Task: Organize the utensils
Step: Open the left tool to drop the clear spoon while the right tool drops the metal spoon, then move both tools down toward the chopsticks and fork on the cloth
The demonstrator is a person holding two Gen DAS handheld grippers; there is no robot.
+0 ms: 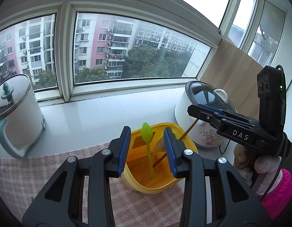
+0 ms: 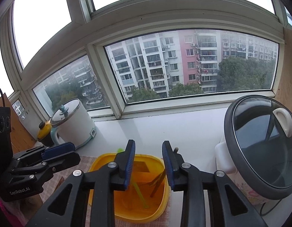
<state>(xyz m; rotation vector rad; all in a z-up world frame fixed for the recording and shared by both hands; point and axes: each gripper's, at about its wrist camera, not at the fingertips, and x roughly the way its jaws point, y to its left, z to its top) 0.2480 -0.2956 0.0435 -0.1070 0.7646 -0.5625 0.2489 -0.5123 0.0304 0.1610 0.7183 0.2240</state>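
Note:
A yellow plastic container [image 1: 181, 129] [image 2: 100, 162] stands on a checked cloth. In it a green plastic spoon [image 1: 147, 132] [image 2: 138, 191] stands upright and brown chopsticks [image 1: 185, 133] [image 2: 157, 181] lean to the right. My left gripper [image 1: 147, 130] [image 2: 76, 151] hangs open over the container's near left side with nothing pressed between its blue pads. My right gripper [image 2: 148, 143] [image 1: 190, 109] is open above the container; a chopstick's top end [image 2: 176, 149] pokes up just outside its right finger, apart from the pads.
A white electric pot [image 1: 19, 121] [image 2: 74, 124] with a teal handle stands at the left on the sill. A floral rice cooker [image 1: 204, 132] [image 2: 259, 151] stands close on the right. A small yellow pot [image 2: 44, 130] sits far left. A pink sleeve [image 1: 278, 187] holds the right gripper.

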